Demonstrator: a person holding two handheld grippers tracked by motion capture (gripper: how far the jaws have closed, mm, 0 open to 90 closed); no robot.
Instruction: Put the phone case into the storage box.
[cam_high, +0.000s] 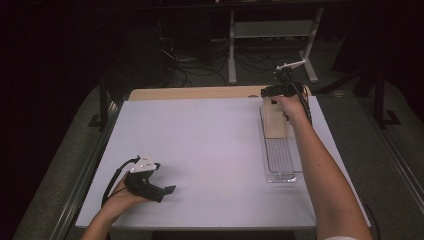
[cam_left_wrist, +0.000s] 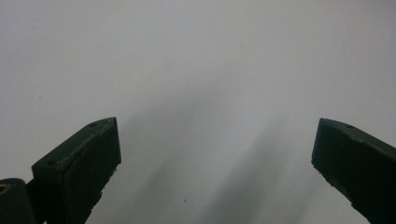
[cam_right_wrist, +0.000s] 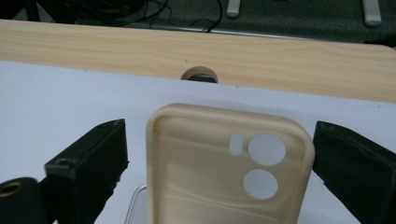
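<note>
Now my right gripper (cam_right_wrist: 219, 154) straddles the case (cam_right_wrist: 224, 172) at two o'clock, upright in its tray (cam_high: 280, 160), jaws apart; left gripper (cam_high: 150, 185) idles open at seven.

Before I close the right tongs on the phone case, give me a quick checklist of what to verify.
1. Phone case lies between the right tongs: ok.
2. Right tongs open, gap visible on the left side; contact on the right side: cannot tell.
3. Case standing at the far end of the clear tray: ok.
4. Camera cutouts unobstructed: ok.
5. Left tongs open and holding nothing, over the white table: ok.
</note>
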